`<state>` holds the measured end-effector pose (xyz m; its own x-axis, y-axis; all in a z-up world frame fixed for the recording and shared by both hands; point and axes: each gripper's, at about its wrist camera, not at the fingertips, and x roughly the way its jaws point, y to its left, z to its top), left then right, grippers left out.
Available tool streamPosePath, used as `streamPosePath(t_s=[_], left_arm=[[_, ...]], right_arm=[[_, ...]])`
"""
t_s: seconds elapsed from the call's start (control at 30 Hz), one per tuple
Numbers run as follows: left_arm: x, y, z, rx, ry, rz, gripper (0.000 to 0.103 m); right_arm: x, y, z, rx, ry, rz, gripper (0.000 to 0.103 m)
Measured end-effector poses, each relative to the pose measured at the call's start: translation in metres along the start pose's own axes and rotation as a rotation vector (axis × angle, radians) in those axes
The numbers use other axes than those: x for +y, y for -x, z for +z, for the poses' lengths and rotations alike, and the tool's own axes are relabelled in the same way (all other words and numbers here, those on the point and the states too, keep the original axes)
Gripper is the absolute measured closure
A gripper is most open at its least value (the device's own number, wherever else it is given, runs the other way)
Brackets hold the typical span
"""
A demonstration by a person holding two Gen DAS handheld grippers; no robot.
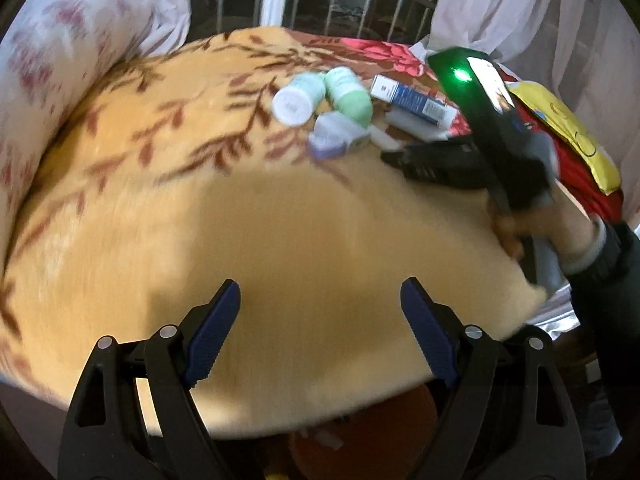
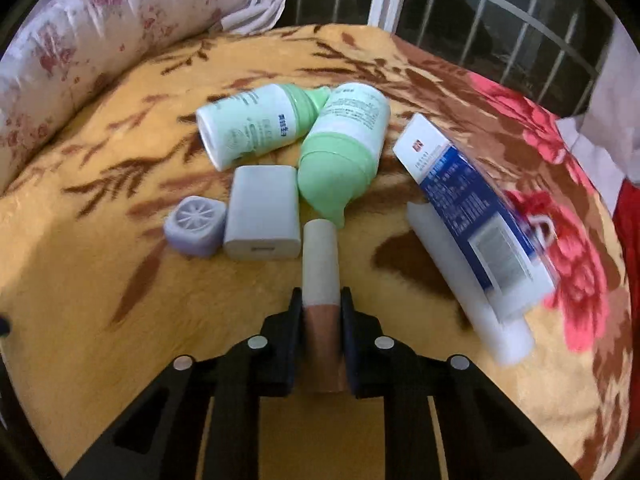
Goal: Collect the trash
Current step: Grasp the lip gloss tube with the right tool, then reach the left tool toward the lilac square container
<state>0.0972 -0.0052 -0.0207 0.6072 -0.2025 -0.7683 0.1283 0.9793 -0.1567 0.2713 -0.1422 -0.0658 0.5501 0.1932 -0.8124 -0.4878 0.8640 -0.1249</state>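
My right gripper is shut on a small white-and-brown tube that lies on the yellow leaf-patterned blanket. Just beyond it lie two green-and-white bottles, a white charger block and a small purple cap. To the right, a blue-and-white box rests on a white cylinder. My left gripper hangs open over bare blanket with nothing between its fingers. The left wrist view shows the same pile farther off, with the right gripper reaching into it.
A floral pillow lines the left edge, and a barred window stands behind the bed. Red and yellow cloth lies at the right. An orange round thing shows below the blanket's near edge. A hand holds the right tool.
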Motion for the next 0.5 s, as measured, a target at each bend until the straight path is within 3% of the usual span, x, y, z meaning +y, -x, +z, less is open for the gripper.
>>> streamPosePath(t_s=[0.2, 0.27, 0.5], left_arm=[[-0.013, -0.056, 0.063, 0.038, -0.107, 0.040, 0.023], [-0.013, -0.075, 0.080, 0.062, -0.117, 0.021, 0.023], [0.002, -0.127, 0.108, 0.140, -0.027, 0.081, 0.023]], right_arm=[[-0.027, 0.018, -0.031, -0.050, -0.116, 0.012, 0.086], [-0.039, 0.019, -0.035, -0.068, -0.175, 0.037, 0.085], [-0.041, 0.015, -0.036, -0.076, -0.198, 0.045, 0.085]])
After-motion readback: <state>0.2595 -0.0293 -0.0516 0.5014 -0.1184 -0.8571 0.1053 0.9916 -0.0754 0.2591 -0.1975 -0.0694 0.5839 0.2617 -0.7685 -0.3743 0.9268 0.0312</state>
